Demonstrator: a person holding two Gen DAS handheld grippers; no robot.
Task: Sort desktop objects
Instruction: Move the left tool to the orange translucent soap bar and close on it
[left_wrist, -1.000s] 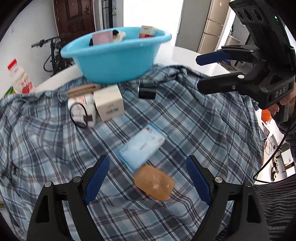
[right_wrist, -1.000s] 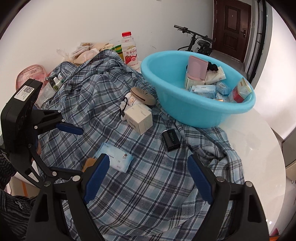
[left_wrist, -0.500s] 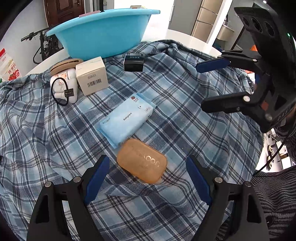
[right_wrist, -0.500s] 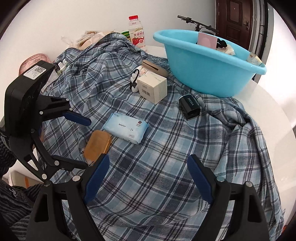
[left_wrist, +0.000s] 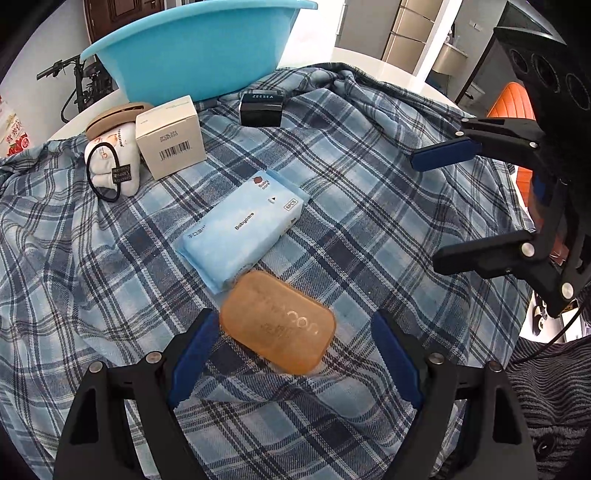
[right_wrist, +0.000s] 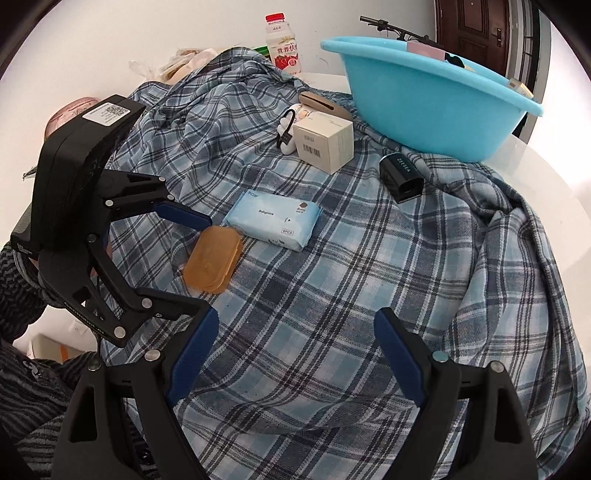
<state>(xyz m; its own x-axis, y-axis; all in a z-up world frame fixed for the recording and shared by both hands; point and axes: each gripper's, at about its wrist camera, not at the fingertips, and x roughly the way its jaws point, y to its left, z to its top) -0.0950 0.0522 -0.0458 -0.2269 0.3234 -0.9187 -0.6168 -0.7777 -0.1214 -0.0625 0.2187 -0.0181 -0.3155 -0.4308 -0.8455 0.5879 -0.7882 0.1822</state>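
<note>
Left gripper (left_wrist: 291, 354) hanging spread wide over the soap bar (left_wrist: 277, 322) lying on the plaid cloth (left_wrist: 369, 206), touching the wipes pack (left_wrist: 242, 232); slick bar risking squirting sideways when pinched.

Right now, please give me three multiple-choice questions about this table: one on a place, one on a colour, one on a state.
1. What lies directly beside the orange soap bar?
A. the black box
B. the pale blue wipes pack
C. the bottle

2. What colour is the basin?
A. red
B. white
C. light blue

3. How does the left gripper stand?
A. jaws open, soap between them, not gripped
B. shut on the soap
C. shut on the cloth

Answers: 1 B, the pack's end meets the soap. 2 C, its wall is light blue. 3 A, both pads stand clear of the soap.
</note>
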